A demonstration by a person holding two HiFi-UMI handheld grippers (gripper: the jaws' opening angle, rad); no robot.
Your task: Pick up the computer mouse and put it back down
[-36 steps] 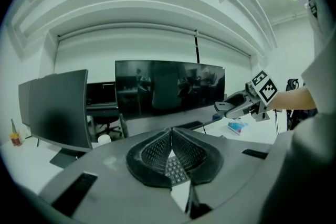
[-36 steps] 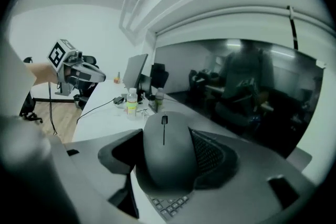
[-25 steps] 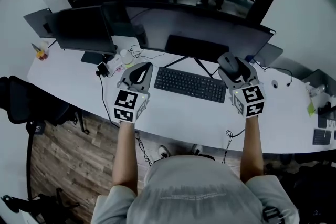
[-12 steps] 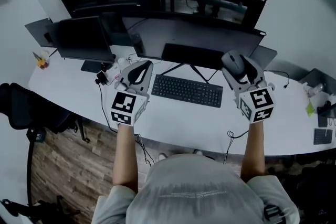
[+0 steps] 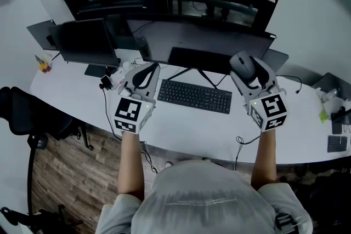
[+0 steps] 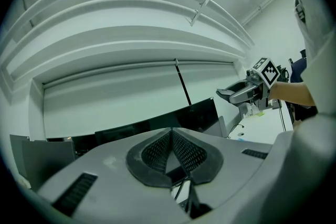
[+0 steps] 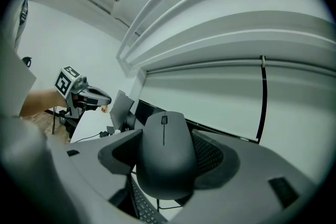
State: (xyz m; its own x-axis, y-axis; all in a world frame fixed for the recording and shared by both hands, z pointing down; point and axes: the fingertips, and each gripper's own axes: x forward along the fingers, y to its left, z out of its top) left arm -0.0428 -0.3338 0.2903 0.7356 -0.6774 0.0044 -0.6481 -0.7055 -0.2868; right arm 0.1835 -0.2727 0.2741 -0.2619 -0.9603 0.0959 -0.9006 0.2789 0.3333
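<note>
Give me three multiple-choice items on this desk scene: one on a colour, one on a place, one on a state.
1. The keyboard is: A white; B black; C red.
2. The computer mouse is: A beside the keyboard; B between the right gripper's jaws; C on top of the keyboard.
3. The left gripper's jaws are: A wide apart; B shut on a cable; C together, with nothing between them.

Answers:
1 B, its keys and frame look black in the head view.
2 B, the right gripper view shows the computer mouse clamped between both jaws.
3 C, the left gripper view shows the jaws meeting with nothing held.
</note>
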